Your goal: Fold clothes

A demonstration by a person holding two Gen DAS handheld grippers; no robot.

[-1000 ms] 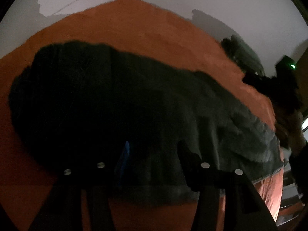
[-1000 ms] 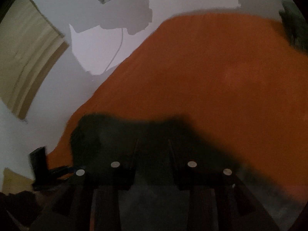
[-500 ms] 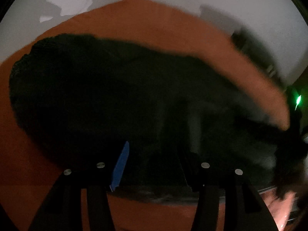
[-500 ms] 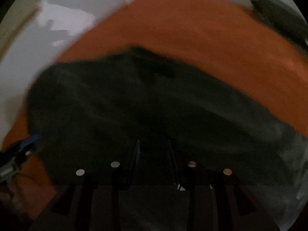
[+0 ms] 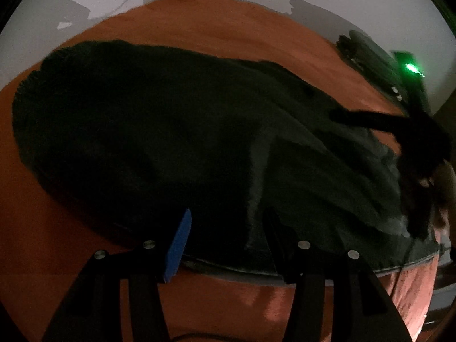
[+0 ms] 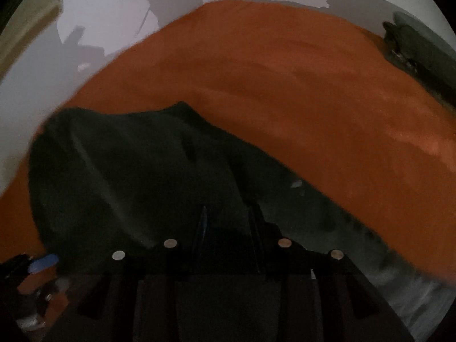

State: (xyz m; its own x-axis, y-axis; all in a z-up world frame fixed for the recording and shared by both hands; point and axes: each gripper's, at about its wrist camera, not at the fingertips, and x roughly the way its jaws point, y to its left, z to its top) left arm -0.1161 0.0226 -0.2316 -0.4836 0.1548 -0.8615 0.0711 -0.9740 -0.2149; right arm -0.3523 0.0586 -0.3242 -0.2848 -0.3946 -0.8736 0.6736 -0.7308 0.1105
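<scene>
A dark green garment [image 5: 171, 128] lies spread on the orange bedspread [image 5: 256, 28]. My left gripper [image 5: 228, 242] hangs open just above the garment's near hem, blue pad on the left, nothing pinched. The right gripper [image 5: 350, 118] reaches in over the garment's right side. In the right wrist view the right gripper [image 6: 228, 228] points down onto the garment [image 6: 128, 171]. Its jaws are opening a narrow gap with a ridge of dark cloth running into it. It is too dark to see whether the pads still press. The left gripper's blue pad [image 6: 42, 263] shows at bottom left.
A pile of other dark clothes [image 5: 367, 54] [image 6: 413, 45] sits at the bed's far right corner against the white wall. Bare orange bedspread [image 6: 313, 85] stretches beyond the garment. The bed's near edge [image 5: 413, 285] drops away at lower right. A hand [image 5: 444, 182] holds the right gripper.
The right gripper tipped down and sank onto the garment, which now lies flatter. My left gripper slid sideways along the near hem, still open.
</scene>
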